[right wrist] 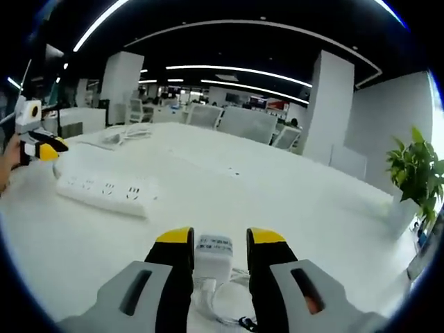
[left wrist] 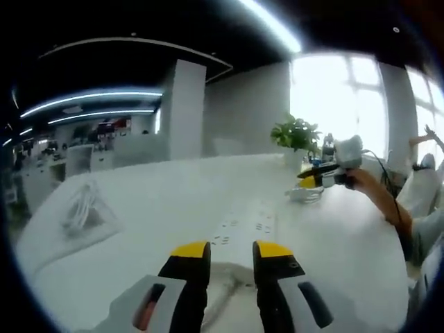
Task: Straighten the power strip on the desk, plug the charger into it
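Right gripper view has the right gripper clamped on a small white plastic charger block, its thin white cord coiled under the jaws. The long white power strip lies at about ten o'clock on the white desk. The left gripper sits at the strip's near end; can't tell if it's gripping. Charger looks light, rigid, slick, so hold its flat sides.
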Available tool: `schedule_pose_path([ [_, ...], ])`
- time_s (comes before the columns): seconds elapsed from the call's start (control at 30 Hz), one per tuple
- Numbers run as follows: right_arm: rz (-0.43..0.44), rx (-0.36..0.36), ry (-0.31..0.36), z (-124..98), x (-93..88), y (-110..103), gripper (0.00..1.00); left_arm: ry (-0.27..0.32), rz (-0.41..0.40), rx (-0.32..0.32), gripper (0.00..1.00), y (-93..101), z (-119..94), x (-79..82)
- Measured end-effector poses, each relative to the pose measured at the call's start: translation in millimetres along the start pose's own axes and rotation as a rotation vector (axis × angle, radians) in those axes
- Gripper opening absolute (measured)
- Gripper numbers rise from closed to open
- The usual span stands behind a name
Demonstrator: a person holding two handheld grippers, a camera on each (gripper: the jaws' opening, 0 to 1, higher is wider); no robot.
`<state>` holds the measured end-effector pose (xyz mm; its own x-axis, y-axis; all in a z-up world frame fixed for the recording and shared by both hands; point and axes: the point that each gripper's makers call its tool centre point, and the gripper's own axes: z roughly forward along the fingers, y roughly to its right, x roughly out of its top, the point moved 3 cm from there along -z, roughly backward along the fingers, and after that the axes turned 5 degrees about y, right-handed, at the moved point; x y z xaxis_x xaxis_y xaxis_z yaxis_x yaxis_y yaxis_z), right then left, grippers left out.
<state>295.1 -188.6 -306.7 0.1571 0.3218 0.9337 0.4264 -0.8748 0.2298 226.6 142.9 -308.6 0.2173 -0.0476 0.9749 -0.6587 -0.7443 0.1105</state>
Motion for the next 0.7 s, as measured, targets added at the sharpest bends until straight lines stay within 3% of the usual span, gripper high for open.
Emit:
schedule_pose_path([
  [0.17,-0.001,-0.009,-0.064,3,-11.9,-1,0.32,-0.003,0.000,-0.002,0.25,-0.5,0,-0.3],
  [0.7,0.003,0.018,-0.134,8,-25.2,-9,0.31,-0.007,-0.001,-0.002,0.25,-0.8,-1,-0.8],
])
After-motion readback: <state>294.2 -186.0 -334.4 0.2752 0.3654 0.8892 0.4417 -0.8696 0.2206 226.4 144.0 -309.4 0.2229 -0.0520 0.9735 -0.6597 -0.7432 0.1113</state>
